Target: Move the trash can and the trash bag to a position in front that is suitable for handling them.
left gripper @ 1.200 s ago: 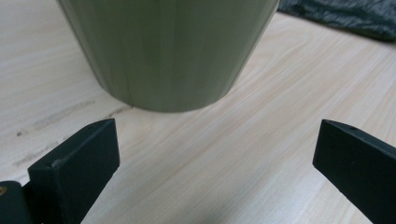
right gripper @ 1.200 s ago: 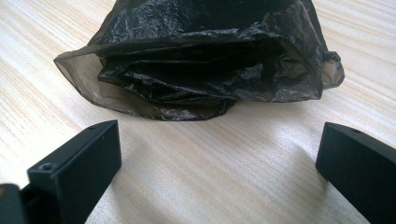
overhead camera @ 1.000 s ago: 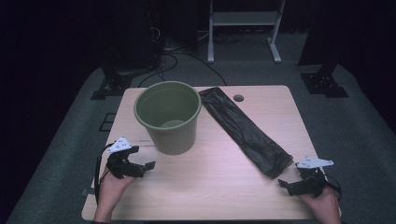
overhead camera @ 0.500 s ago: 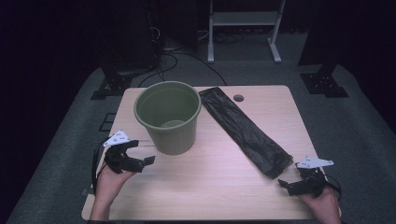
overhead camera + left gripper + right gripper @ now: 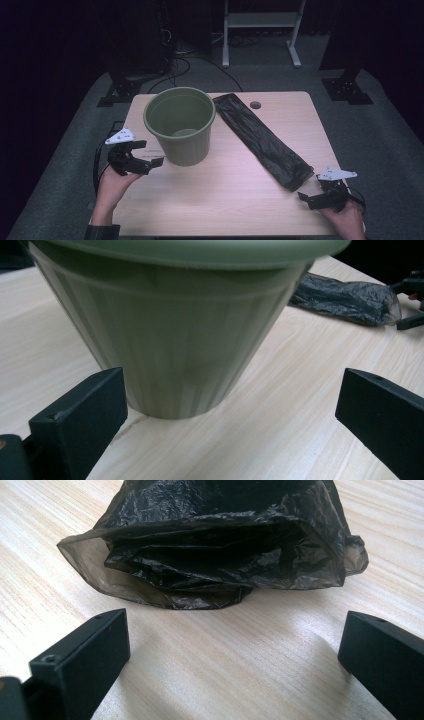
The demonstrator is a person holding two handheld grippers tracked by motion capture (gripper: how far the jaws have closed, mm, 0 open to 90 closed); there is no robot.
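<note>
A green bin [image 5: 180,125] stands upright on the table [image 5: 235,200], toward its left half. Beside it, to the right, a folded black bag [image 5: 262,140] lies flat in a long strip that runs at a slant from the far edge near the bin's rim down toward the near right corner. A small round hole [image 5: 255,105] sits in the table just beyond the bag's far end.

The left tongs [image 5: 145,155] are held low at the table's left edge, just beside the bin's base and pointing at it. In the left gripper view the jaws stand wide apart with the bin's ribbed wall [image 5: 185,350] between and beyond them, not touched; the bag's near end [image 5: 350,297] shows farther off at the right.

The right tongs [image 5: 312,196] rest near the right front corner, aimed at the near end of the bag and close to it. In the right gripper view the jaws are spread wide, bare wood between them, and the crumpled open end of the bag [image 5: 220,545] lies just ahead, clear of both jaws
</note>
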